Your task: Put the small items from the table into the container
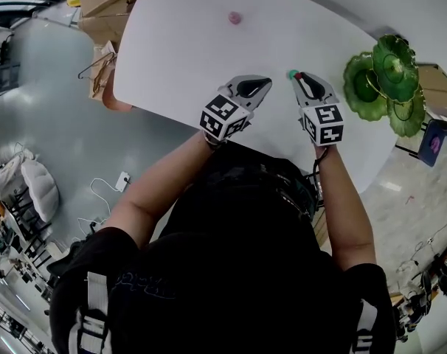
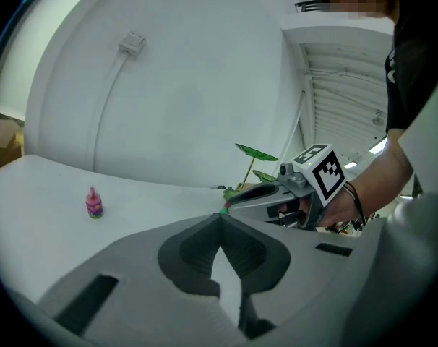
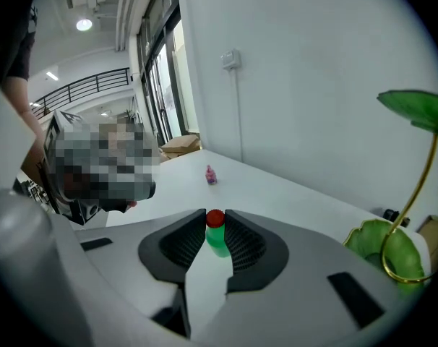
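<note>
1. Overhead, both forearms reach forward over the smooth white table (image 1: 172,57), with the grippers side by side.
2. The right gripper (image 3: 215,220) is clamped on a small green bottle (image 3: 217,240) (its red cap is at the jaw tips).
3. The left gripper (image 2: 220,218) has its jaws together and holds nothing.
4. A pink bottle (image 2: 94,203) stands well ahead of the left gripper.
5. A glossy green leaf-shaped dish (image 1: 382,87) sits to the right of the right gripper.

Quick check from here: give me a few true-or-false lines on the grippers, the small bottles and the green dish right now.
1. The right gripper is shut on the green bottle. True.
2. The left gripper is wide open. False: its jaws are together, with nothing between them.
3. The pink bottle lies in the green dish. False: it stands on the white table, well apart from the dish.
4. The green dish stands to the person's right. True.
</note>
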{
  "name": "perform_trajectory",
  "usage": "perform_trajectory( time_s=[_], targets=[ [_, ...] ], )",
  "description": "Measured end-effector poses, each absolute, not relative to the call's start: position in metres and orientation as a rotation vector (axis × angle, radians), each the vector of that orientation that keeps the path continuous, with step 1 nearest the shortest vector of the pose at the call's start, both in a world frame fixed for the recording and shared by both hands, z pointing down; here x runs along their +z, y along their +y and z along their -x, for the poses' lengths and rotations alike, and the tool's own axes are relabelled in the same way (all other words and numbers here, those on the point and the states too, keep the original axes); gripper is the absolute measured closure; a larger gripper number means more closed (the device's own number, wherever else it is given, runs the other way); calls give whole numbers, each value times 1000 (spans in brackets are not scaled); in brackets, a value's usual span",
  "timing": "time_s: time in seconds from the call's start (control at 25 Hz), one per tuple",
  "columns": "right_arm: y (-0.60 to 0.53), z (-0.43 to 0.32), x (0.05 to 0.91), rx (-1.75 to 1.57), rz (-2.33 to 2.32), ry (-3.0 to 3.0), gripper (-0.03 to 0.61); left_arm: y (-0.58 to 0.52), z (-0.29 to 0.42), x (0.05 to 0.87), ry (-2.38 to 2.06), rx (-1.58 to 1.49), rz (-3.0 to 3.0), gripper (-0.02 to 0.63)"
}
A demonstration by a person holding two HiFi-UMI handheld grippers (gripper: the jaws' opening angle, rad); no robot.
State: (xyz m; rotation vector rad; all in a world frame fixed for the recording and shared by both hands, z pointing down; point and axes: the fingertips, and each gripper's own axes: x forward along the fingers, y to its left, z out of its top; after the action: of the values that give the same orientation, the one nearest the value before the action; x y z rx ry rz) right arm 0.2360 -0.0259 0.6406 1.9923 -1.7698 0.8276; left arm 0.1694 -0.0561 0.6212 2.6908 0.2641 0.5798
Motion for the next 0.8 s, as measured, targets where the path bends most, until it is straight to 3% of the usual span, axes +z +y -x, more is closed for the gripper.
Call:
perform_trajectory(
  time_s=[0.8],
  targets=[
    [-4, -156, 455, 519, -2255, -1854, 491, -27, -107, 439, 519, 171, -2877, 609]
  ],
)
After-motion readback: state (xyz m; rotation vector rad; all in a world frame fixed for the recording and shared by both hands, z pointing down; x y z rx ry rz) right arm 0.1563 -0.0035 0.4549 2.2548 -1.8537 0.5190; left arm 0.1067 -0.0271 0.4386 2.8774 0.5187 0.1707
